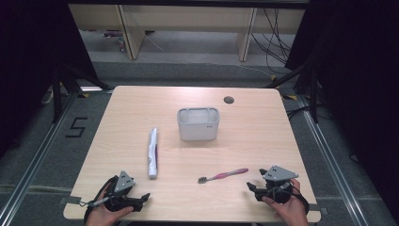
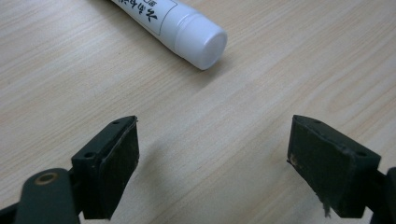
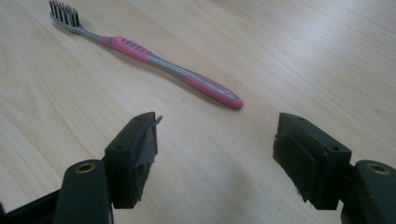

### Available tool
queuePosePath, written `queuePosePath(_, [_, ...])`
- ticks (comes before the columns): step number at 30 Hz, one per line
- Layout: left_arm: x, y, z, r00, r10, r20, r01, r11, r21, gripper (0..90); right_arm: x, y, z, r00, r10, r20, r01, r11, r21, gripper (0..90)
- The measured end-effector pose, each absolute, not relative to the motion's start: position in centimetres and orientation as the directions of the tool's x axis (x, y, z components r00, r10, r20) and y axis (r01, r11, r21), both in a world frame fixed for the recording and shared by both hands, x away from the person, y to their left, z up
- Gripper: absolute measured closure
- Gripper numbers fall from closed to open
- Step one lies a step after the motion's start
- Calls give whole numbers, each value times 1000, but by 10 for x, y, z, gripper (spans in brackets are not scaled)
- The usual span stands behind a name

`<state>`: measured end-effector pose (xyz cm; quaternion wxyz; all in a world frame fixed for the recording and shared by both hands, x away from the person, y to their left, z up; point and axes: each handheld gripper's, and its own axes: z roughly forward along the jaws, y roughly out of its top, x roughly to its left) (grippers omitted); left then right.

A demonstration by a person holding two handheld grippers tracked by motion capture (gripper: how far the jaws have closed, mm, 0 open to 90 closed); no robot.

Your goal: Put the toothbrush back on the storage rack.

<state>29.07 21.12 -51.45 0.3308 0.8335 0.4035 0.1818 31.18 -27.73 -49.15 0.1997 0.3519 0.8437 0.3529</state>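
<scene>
Both hand-held grippers, left (image 1: 145,197) and right (image 1: 253,188), gape empty by the table's near edge (image 1: 188,219).

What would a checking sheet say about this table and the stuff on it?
Surface: pale wooden table, round cable hole at the far side.
Job's things: white toothpaste tube and pink-and-grey toothbrush lying flat; grey plastic holder cup upright behind them.
Clutter: nothing seen.
Grippers: left gripper open, facing the tube's cap; right gripper open, facing the toothbrush handle. Neither touches anything.
Cables: black cables on the floor beyond.
Surroundings: wooden shelf legs, dark curtains.
</scene>
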Motion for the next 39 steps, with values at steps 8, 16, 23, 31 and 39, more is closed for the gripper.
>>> queuePosePath(8, [290, 211, -515, 614, 789, 17, 556, -448, 701, 162, 312, -273, -488, -698, 704, -132, 415, 548, 726, 334])
queuePosePath(16, [291, 211, -515, 611, 791, 15, 555, -443, 704, 162, 315, -260, -480, -746, 645, -166, 376, 613, 694, 392])
queuePosePath(23, [292, 211, -516, 605, 796, 22, 550, -437, 711, 162, 322, -247, -474, -790, 588, -175, 373, 687, 624, 395])
queuePosePath(31, [291, 211, -515, 608, 794, 9, 551, -430, 716, 162, 335, -231, -466, -844, 504, -182, 329, 756, 565, 414])
queuePosePath(39, [290, 211, -516, 608, 794, 6, 552, -428, 716, 162, 353, -208, -458, -888, 432, -156, 314, 819, 481, 446])
